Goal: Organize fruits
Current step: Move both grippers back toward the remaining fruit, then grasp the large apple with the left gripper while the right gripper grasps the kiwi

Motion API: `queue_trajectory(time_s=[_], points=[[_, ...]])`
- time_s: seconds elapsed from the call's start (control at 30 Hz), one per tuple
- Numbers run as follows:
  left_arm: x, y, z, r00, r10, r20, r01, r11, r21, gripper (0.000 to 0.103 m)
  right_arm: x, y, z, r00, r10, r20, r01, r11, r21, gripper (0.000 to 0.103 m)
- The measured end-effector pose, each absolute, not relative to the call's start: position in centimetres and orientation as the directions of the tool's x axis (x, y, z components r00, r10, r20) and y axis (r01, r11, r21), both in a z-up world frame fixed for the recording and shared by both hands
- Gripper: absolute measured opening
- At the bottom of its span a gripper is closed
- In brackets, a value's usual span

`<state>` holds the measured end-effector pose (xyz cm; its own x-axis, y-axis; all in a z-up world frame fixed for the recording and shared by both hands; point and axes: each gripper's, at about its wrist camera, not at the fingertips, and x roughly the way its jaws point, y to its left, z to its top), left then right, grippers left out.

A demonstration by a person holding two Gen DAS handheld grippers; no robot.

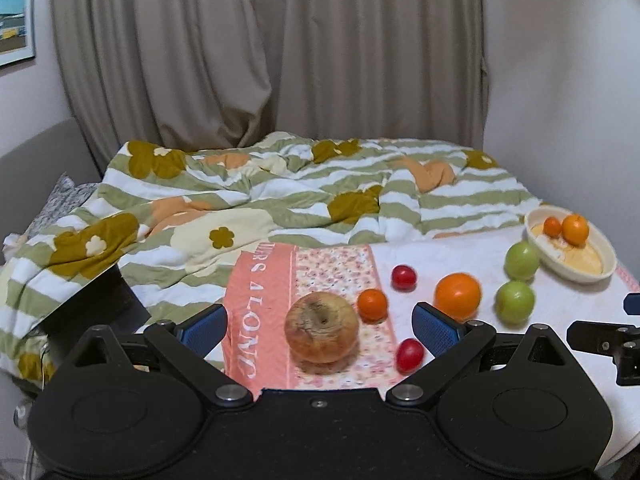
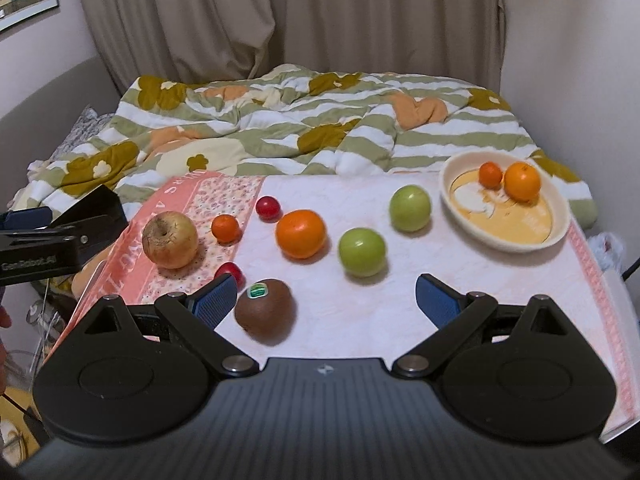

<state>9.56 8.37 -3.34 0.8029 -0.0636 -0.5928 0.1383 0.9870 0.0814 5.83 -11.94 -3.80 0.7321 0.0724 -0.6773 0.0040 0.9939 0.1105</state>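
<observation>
The towel (image 2: 400,312) was soft, nubbly cloth; the quilt (image 2: 280,120) puffy, matt fabric. The bowl (image 2: 516,246) looked like glazed ceramic, faintly glossy. The oranges (image 2: 300,234) shone smooth, the kiwi (image 2: 266,312) was dull and fuzzy, and the apple (image 2: 170,240) wrinkled and matt.

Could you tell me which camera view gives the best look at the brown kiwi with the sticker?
The right wrist view: the kiwi lies whole on the cloth just ahead of the open right gripper, sticker showing. The left wrist view does not show it at all.
</observation>
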Motion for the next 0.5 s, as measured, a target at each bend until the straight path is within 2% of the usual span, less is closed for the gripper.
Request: queue_trajectory(time_s=[0.27,0.5], points=[[14.0,9.0,-7.7,0.752,-0.088,-0.653,0.216,0.969,0.118,0.101,8.0,-8.1,-8.9,0.708,0.060,-0.704,-0.014,0.997,0.071,0.103],[16.8,8.5,-10.4,0.704,-0.107,-0.703,0.245,0.965,0.098,0.100,10.2,-6.1,-12.2,0.681,0.067,-0.729,-0.053,0.998,0.043,0.103]])
